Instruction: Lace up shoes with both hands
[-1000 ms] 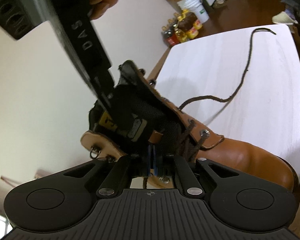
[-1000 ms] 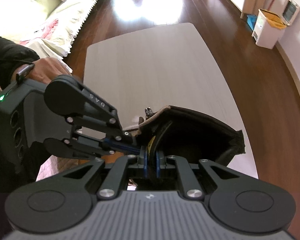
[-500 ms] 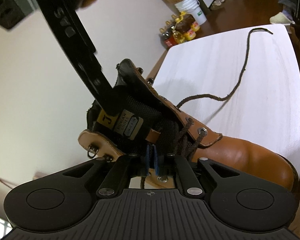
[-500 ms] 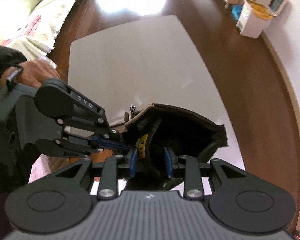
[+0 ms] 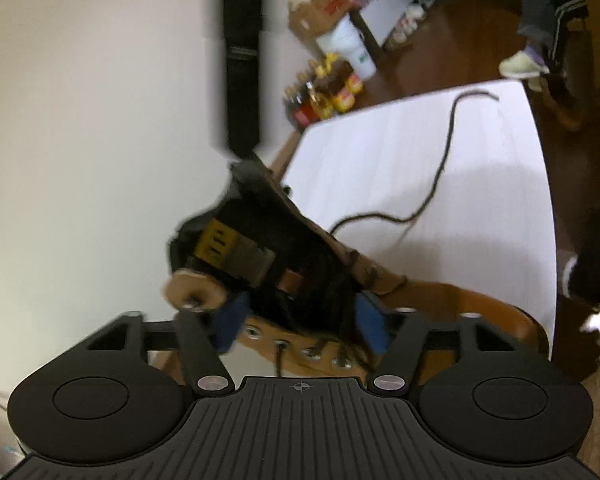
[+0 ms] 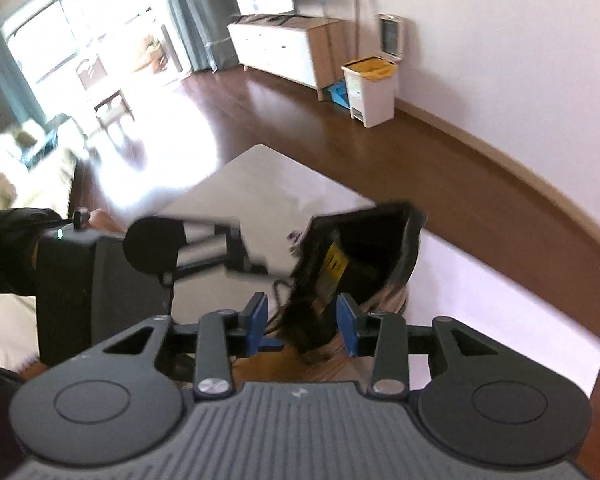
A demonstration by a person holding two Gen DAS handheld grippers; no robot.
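White table (image 5: 480, 168) bears boot (image 5: 440, 308) between opening tongs (image 5: 298, 326).

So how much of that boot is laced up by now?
Little looks done: the brown boot shows lace only through its lowest eyelets, while the upper eyelets sit empty. In hand: both grippers' jaws are opening around the tongue, gripping nothing. Left: the long loose lace trailing across the white table must be threaded upward and tied.
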